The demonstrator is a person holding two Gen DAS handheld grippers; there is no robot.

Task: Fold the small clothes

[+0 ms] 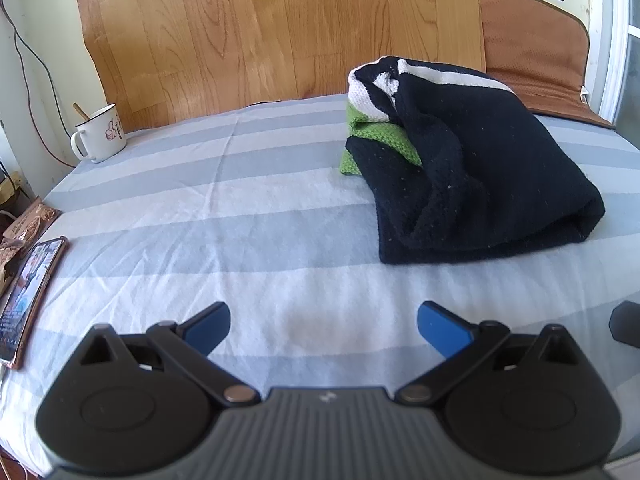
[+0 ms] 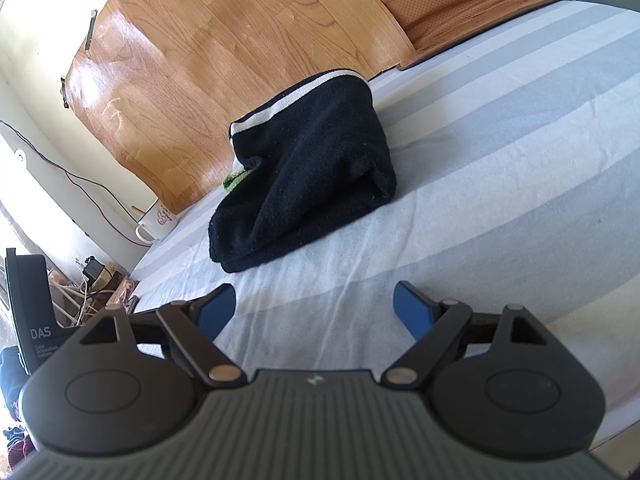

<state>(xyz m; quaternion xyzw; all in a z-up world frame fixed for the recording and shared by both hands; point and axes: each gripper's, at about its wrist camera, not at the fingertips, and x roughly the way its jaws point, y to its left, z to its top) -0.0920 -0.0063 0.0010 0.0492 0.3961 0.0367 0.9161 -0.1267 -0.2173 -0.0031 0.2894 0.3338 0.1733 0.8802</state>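
Observation:
A small dark navy knitted garment (image 1: 480, 168) with white and green bands lies folded in a thick bundle on the striped sheet (image 1: 240, 220), ahead and to the right of my left gripper (image 1: 324, 322). That gripper hovers over bare sheet, open, its blue pads wide apart with nothing between them. In the right wrist view the same garment (image 2: 308, 176) sits just beyond my right gripper (image 2: 314, 304), slightly left of centre. The right gripper is open too and empty, apart from the cloth. A sliver of green shows at the bundle's left side.
A white enamel mug (image 1: 100, 134) with a stick in it stands at the bed's far left corner. A phone (image 1: 28, 300) lies at the left edge. A wood-pattern board (image 1: 280, 28) and a brown cushion (image 1: 536, 56) back the bed. Cables and clutter (image 2: 92, 284) lie beside the bed.

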